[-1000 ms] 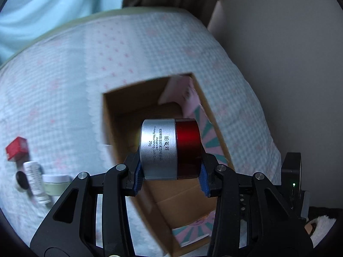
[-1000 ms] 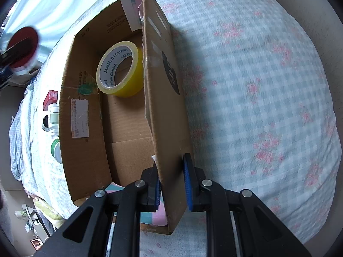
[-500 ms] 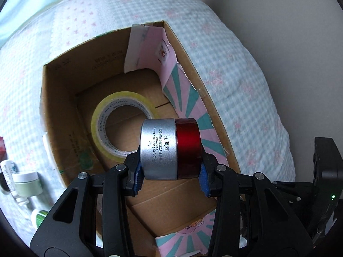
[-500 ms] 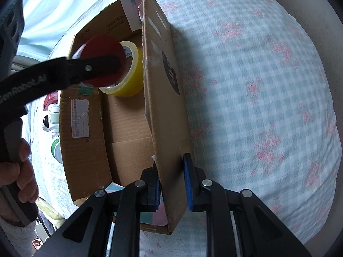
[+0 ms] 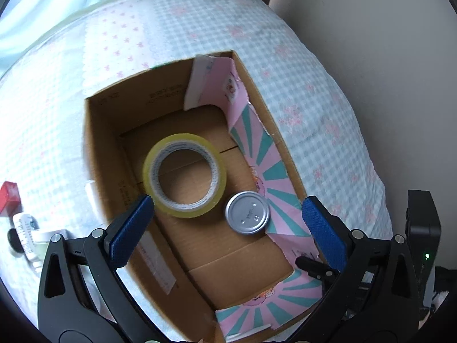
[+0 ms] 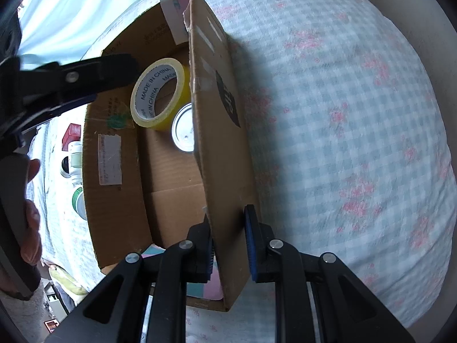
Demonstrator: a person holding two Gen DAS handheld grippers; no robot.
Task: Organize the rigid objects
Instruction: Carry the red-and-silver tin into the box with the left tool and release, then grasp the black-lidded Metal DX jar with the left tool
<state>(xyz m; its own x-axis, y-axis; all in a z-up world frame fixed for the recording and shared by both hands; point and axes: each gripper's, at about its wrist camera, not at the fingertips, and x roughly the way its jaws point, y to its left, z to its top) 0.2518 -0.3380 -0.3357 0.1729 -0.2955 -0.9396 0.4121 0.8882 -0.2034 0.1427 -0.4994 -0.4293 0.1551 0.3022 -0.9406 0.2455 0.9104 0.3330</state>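
The left hand-held gripper [image 5: 225,217] hangs above the cardboard box [image 5: 102,154] with its blue pads spread wide and nothing between them. The silver-bottomed jar [image 5: 247,213] stands on the box floor, just beside the yellow tape roll [image 5: 185,175] (whether they touch is unclear). The right hand-held gripper [image 6: 230,245] is clamped on the box's side wall [image 6: 220,131]. The box sits on a checked bedspread [image 6: 342,114].

The box wall [image 6: 217,131] hides half the silver jar [image 6: 182,131]; the small bottles [image 5: 27,234] are too blurred to read.
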